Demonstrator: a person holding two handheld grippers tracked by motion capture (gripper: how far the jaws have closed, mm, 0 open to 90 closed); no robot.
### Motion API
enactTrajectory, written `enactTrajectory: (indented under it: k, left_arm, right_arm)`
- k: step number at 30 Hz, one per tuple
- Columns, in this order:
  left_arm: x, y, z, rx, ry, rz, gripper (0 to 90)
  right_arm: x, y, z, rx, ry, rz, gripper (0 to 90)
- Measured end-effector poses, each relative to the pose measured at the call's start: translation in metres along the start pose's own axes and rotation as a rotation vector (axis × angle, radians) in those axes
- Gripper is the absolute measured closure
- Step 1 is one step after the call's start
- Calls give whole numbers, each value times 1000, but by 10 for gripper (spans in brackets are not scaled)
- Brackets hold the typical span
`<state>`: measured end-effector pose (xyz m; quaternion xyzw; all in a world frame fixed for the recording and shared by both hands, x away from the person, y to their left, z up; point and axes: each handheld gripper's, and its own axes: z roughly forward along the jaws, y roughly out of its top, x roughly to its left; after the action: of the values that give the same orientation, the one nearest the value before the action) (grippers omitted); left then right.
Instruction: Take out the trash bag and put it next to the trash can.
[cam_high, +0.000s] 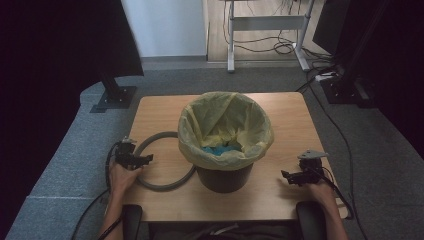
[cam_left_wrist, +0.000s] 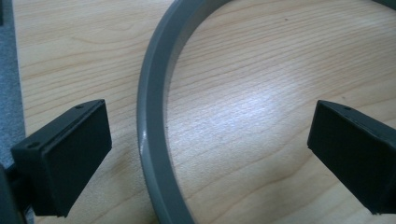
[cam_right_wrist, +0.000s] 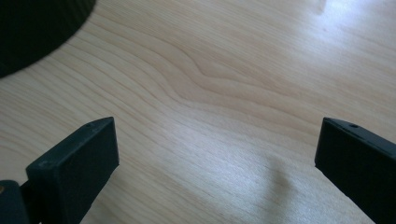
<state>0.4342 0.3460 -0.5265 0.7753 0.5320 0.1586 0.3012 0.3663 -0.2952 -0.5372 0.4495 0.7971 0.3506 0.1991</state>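
A grey ring (cam_high: 162, 161) lies flat on the wooden worktop (cam_high: 280, 125), to the left of a black bin (cam_high: 223, 177) and partly tucked behind it. It is a smooth, plain band with a flat outer wall, and its arc curves between the jaws in the left gripper view (cam_left_wrist: 154, 126). The left claw (cam_high: 142, 160) hovers over the ring's left edge with its jaws wide apart, one on each side of the band, touching nothing. The person's left hand (cam_high: 122, 176) holds it low, the forearm coming in from the bottom edge. The bin carries a yellow liner (cam_high: 225, 127) folded over its rim, with something blue (cam_high: 220, 149) inside. On the right, the right claw (cam_high: 295, 176) rests near the worktop's right front, jaws spread over bare wood (cam_right_wrist: 219, 154), well apart from the bin.
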Motion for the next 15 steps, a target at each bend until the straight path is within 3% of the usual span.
enactTrajectory:
  k: [2,5,9,12,15]
  left_arm:
    - [-1,3,-2,13,-30,-5,2]
    - [-4,6,-7,6,-51,19,30]
    - [-10,10,-12,18,-56,60,14]
    - [-14,13,-16,25,-51,89,1]
    - [-16,18,-23,19,-84,89,4]
  right_arm:
    - [2,3,-2,7,8,-3,0]
    - [5,7,-5,27,15,-27,8]
    - [9,14,-10,41,32,-52,12]
    - [9,21,-16,30,59,-57,12]
    - [9,30,-23,12,77,-53,12]
